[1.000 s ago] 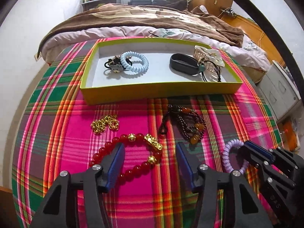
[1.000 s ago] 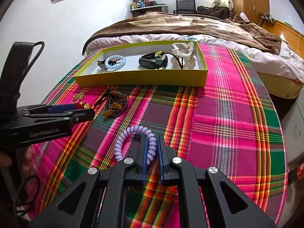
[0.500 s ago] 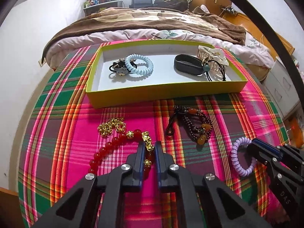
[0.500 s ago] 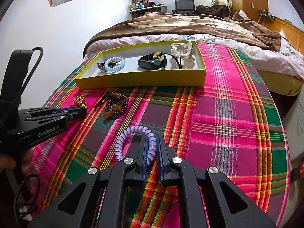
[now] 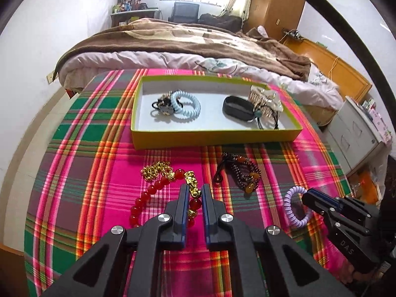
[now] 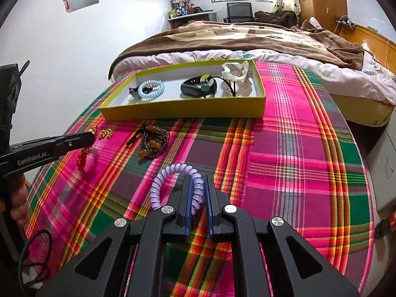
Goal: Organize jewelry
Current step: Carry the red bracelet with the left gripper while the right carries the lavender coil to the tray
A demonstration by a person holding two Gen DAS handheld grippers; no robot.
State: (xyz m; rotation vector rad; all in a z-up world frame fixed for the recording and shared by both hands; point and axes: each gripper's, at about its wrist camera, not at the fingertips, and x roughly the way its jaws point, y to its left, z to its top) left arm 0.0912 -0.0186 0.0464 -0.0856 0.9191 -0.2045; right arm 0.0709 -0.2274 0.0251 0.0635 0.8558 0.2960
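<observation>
On the plaid cloth [image 5: 81,173] before the yellow box [image 5: 215,137], the left gripper [image 5: 194,193] is clamped on the red bead bracelet [image 5: 151,193] – beside the gold chain [image 5: 154,169]; the right gripper [image 6: 198,185] pinches the purple coil band [image 6: 168,175] – near the brown beads [image 6: 153,146]

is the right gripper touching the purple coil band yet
Touching. In the right wrist view the right gripper has both fingers pressed against the purple coil band, with one side of its loop clamped between them.
</observation>
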